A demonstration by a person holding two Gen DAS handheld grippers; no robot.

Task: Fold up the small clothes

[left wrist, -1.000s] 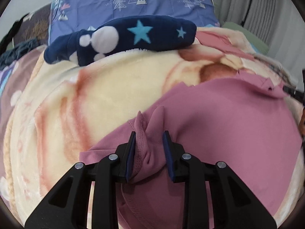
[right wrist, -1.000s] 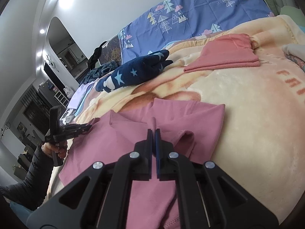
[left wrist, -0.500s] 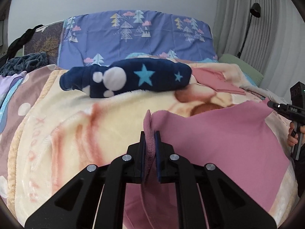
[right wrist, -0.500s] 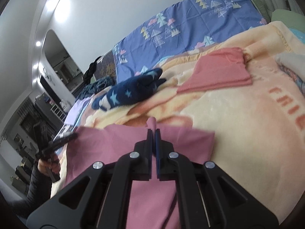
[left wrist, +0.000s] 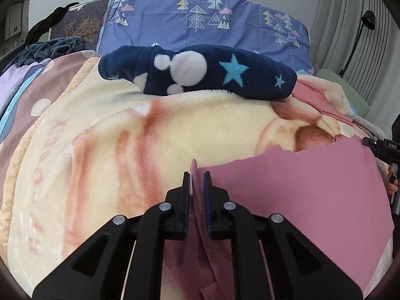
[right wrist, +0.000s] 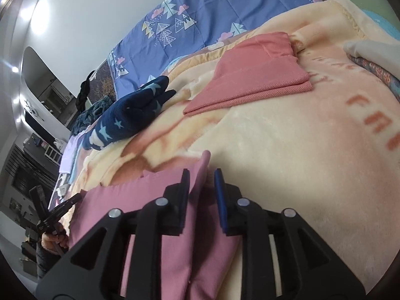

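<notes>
The left tongs (left wrist: 197, 182) have a narrow gap between the pads, and an upright fold of the mauve-pink garment (left wrist: 300, 187) stands in that gap, resting against the left pad; the jaws have just been opening a little, and I cannot tell whether the pads still pinch the cloth. The right tongs (right wrist: 201, 187) stand clearly apart, having just been opening. A corner of the same garment (right wrist: 155, 200) rises between them and leans on the left pad, while the right pad is clear of it.

The garment lies on the bed, folded over itself, its top edge stretched in a fairly straight line from one pair of tongs to the other. It rests on a cream fleece blanket (left wrist: 125, 137) with orange-brown print.

Farther up the blanket, well apart from the garment, lies a navy plush piece (left wrist: 200, 72) with white dots and pale blue stars. Just beside it, towards the right, sits a folded coral-pink garment (right wrist: 255, 75). Behind both, a blue cover with tree and mountain prints (left wrist: 205, 22) stands at the head of the bed.

In the right wrist view, the person's hand (right wrist: 53, 240) grips the handle of the left tongs at the lower left.
</notes>
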